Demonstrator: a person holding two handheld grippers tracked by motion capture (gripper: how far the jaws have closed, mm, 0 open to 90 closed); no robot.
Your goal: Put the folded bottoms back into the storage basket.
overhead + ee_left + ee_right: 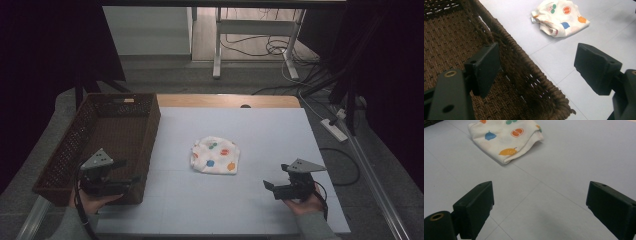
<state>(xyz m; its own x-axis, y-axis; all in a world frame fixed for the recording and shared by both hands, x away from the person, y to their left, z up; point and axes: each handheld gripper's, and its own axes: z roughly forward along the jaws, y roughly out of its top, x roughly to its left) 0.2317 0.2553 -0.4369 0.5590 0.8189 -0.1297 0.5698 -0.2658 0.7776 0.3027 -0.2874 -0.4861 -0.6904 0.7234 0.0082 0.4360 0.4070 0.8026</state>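
Observation:
A folded white cloth (215,155) printed with coloured fruit lies in the middle of the pale table (260,135). It shows far ahead in the left gripper view (560,17) and in the right gripper view (506,138). My left gripper (134,178) hangs open over the near right corner of a brown wicker basket (107,142), its jaws straddling the basket's rim (524,67). My right gripper (269,186) stands open over bare table near the front right, pointing left toward the cloth. Nothing sits between either pair of jaws.
The basket (446,42) looks empty and takes up the table's left side. Beyond the far edge stand desk legs (217,45) and loose cables (280,47) on the floor. A power strip (334,129) lies off the right edge.

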